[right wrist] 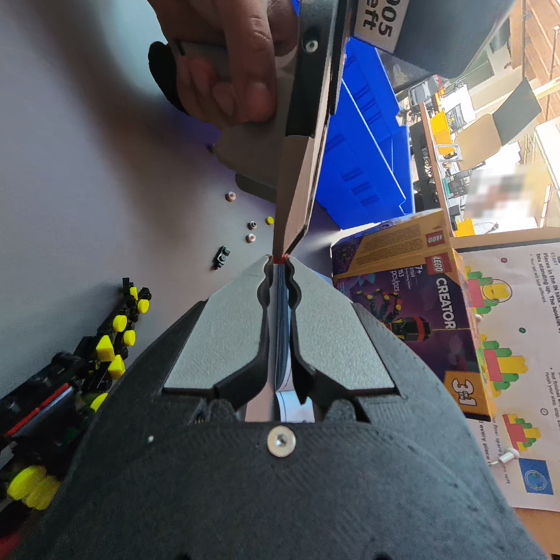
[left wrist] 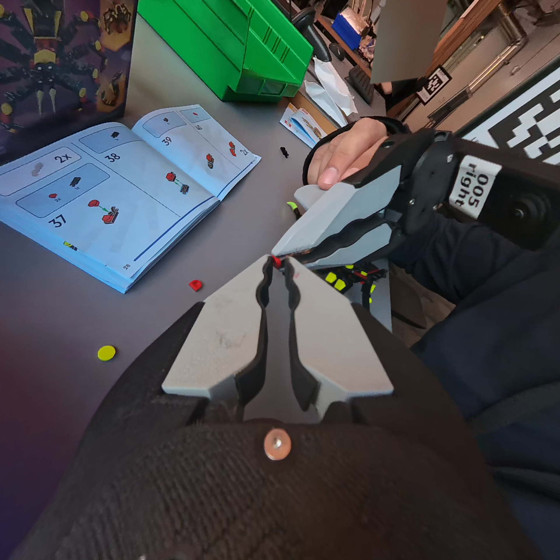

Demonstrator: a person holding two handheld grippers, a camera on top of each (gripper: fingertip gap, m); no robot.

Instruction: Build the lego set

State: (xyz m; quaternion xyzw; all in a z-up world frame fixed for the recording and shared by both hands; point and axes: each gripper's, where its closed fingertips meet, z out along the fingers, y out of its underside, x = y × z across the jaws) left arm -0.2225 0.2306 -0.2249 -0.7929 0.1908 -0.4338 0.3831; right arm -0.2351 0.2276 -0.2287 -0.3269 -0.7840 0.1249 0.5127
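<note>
Both grippers meet tip to tip above the grey table. My left gripper (left wrist: 277,263) is shut on a small red lego piece (left wrist: 275,261). My right gripper (right wrist: 278,261) comes in from the right in the left wrist view (left wrist: 292,253). It is shut on a small red piece (right wrist: 278,259) at the same spot. I cannot tell whether this is one piece or two pressed together. In the right wrist view the left gripper (right wrist: 283,251) points down from above. The black and yellow spider build (right wrist: 103,348) lies on the table under the right gripper (left wrist: 354,277).
An open instruction booklet (left wrist: 121,188), a loose red piece (left wrist: 195,285), a yellow round piece (left wrist: 106,353), a lime claw (left wrist: 292,206) and a small black piece (left wrist: 284,151) lie on the table. A green bin (left wrist: 230,51), a blue bin (right wrist: 363,151) and the set box (right wrist: 409,303) stand around. My left and right fingertips are right by each other.
</note>
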